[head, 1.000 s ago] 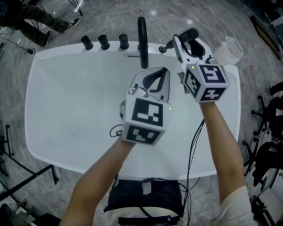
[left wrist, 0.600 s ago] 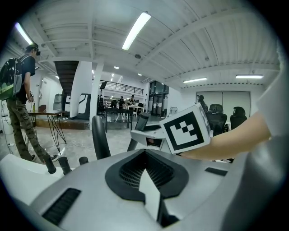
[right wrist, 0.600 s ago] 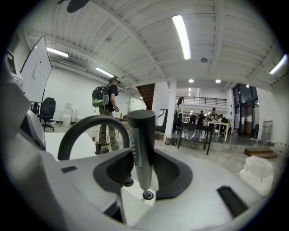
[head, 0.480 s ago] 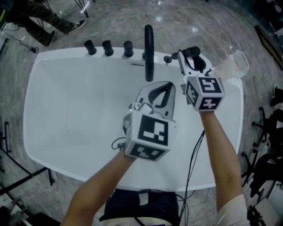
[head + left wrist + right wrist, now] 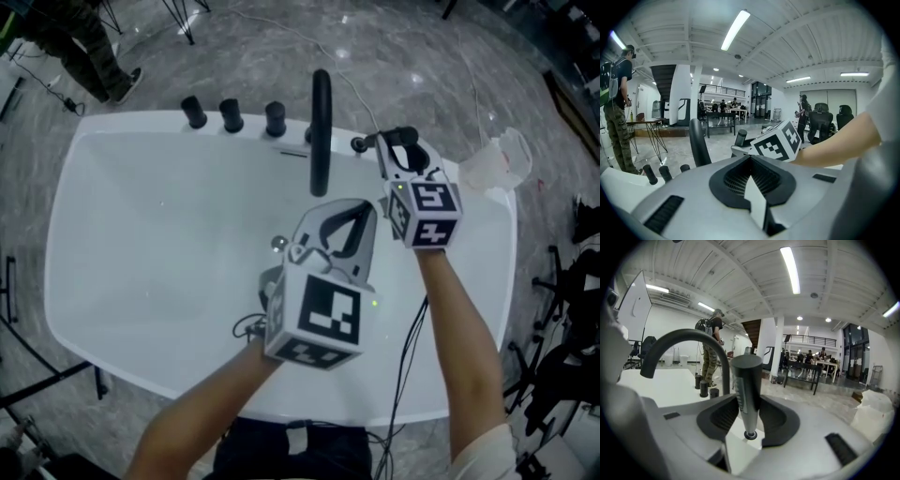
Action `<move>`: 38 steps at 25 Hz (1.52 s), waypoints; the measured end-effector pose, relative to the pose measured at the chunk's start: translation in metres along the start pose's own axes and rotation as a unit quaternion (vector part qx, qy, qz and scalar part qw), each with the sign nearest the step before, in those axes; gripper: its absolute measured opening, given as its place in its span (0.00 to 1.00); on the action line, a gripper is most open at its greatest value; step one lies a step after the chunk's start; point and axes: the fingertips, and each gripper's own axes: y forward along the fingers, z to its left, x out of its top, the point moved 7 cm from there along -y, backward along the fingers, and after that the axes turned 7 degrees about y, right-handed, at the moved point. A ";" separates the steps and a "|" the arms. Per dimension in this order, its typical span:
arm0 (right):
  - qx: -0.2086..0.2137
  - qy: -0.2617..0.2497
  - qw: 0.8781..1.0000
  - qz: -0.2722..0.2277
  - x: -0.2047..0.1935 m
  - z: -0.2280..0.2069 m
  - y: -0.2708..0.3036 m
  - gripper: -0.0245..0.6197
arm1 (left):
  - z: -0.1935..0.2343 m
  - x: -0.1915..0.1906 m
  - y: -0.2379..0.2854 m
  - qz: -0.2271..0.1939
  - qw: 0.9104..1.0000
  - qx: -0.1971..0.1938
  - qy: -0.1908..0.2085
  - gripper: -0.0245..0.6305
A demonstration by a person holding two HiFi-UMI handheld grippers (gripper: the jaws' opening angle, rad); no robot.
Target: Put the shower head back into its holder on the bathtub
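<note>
Shower head (image 5: 746,380) held upright at the far rim of the bathtub (image 5: 141,122), near its far right corner

The shower head is grasped by the right hand-held gripper (image 5: 406,155), with its long axis stood upright and its ringed end pointed down. A small black fitting (image 5: 358,144) on that rim, between the spout (image 5: 322,131) and the shower head, is judged to be the holder, and it lies just to the left of the gripper. The left hand-held gripper (image 5: 359,208) is clenched on nothing over the basin, farther from the fitting than the right one
</note>
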 end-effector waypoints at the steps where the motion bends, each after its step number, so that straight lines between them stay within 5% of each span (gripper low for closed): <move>1: -0.001 0.001 1.000 0.002 -0.002 0.000 0.003 0.26 | 0.000 0.000 0.000 -0.001 1.000 0.000 0.000 0.04; 38: -0.023 0.047 0.999 -0.007 -0.028 -0.018 0.055 0.25 | 0.004 -0.015 0.003 -0.001 1.000 -0.002 0.011 0.04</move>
